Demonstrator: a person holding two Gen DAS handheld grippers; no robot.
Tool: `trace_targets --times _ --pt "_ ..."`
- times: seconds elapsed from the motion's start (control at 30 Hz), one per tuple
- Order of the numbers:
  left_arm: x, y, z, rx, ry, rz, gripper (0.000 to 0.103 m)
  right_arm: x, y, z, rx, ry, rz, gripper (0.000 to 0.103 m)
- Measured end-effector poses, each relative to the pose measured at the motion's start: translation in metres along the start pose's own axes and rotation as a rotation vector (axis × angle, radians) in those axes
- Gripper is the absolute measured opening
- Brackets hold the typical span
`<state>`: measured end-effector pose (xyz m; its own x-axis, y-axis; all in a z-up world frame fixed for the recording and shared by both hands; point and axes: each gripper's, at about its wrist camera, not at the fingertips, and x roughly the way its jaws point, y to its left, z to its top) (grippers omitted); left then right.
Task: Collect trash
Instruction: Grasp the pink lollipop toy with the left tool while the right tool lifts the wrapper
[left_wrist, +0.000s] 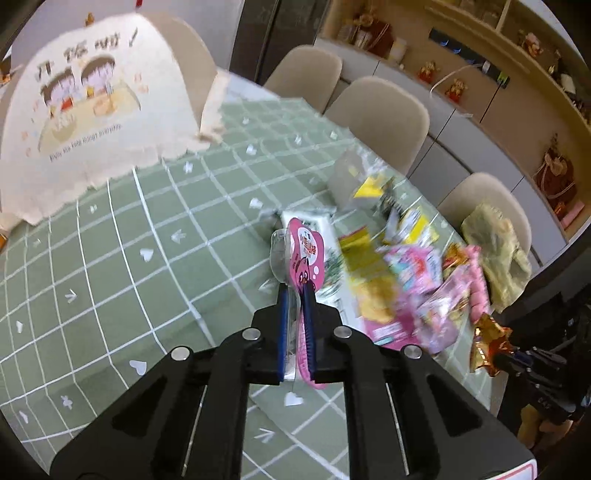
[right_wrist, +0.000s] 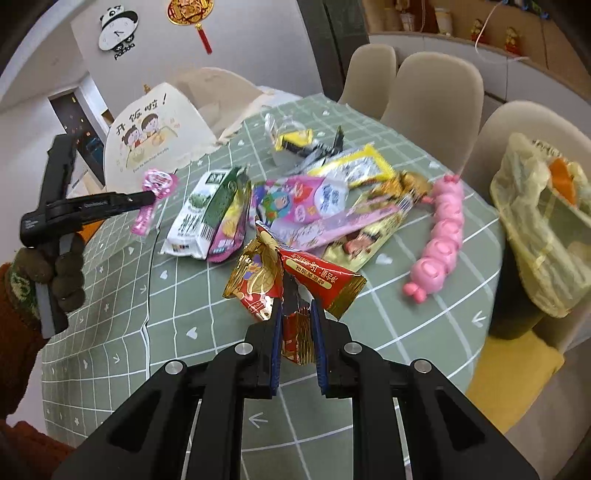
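R tool (right_wrist: 297, 314) clamps red-gold wrapper (right_wrist: 291, 280); L tool (right_wrist: 149, 197) grips pink wrapper (right_wrist: 155, 195) over table (right_wrist: 207, 306).

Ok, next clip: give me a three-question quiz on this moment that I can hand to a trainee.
1. True or false: the left gripper is shut on a pink wrapper.
2. What does the right gripper hold? A) the pink toy B) a red and gold wrapper C) nothing
3. Fill in: the trash pile lies on a table with a green ____ tablecloth.

Key: 1 true, the fingers are clamped on it above the cloth. 2 B, the wrapper sits pinched between the fingers, while the toy lies on the cloth. 3 checked.
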<state>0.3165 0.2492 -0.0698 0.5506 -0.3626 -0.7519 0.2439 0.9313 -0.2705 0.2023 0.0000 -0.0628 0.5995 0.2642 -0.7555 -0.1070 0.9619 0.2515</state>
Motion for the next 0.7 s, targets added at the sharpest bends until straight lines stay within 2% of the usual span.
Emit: trace_targets --times 0.2,0.37,0.53,0.7 --pt "-0.036 -0.038 0.020 -0.001 -0.093 -0.068 0.008 -0.033 -0.016 0.022 -0.012 -0.071 -0.043 0.016" --pt "-0.052 -0.089 0.036 0.011 -0.152 -0.140 0.008 -0.067 -0.040 0.043 -0.038 -0.149 -0.091 0.016" --pt "-0.060 -0.151 0.049 0.059 -0.204 -0.203 0.008 -0.099 -0.073 0.060 -0.033 -0.213 -0.127 0.016" --pt "-0.053 -0.208 0.064 0.086 -0.212 -0.280 0.008 -0.129 -0.113 0.072 -0.027 -0.271 -0.168 0.016"
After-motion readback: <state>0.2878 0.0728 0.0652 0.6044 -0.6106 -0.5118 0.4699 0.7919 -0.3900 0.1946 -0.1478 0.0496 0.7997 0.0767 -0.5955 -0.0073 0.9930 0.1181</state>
